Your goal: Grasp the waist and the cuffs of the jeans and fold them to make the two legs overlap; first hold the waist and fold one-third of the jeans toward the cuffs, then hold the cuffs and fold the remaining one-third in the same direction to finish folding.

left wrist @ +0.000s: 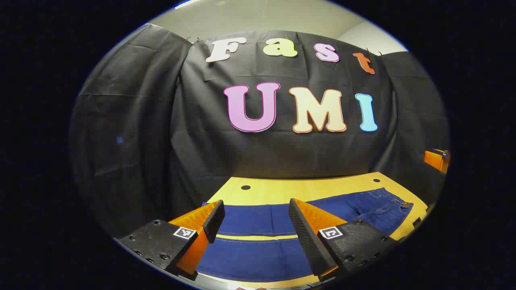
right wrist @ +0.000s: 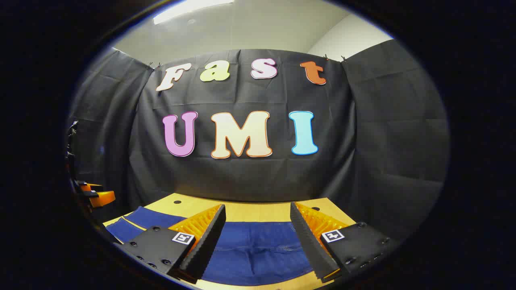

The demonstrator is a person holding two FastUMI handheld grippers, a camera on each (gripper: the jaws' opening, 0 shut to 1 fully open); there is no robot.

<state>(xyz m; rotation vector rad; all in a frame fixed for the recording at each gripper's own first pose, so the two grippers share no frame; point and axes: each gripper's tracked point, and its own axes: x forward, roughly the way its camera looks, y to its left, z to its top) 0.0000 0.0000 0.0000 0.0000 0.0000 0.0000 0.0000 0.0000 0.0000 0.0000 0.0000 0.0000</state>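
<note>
Dark blue jeans (left wrist: 258, 233) lie flat on the yellow wooden table (left wrist: 306, 188), both legs side by side with a strip of table between them. The waist with its button reaches toward the right (left wrist: 397, 205). My left gripper (left wrist: 256, 212) hangs open above the legs near the cuff end, nothing between its orange fingers. In the right gripper view the waist part of the jeans (right wrist: 258, 251) spreads below my right gripper (right wrist: 258, 217), which is open and holds nothing. The legs (right wrist: 137, 221) stretch off to the left there. The left gripper (right wrist: 96, 196) shows small at the left edge.
Black cloth walls close the booth behind and beside the table. Small dark holes (left wrist: 245, 187) (right wrist: 177, 201) mark the table's far strip. The other gripper's orange part (left wrist: 436, 159) shows at the right edge of the left gripper view.
</note>
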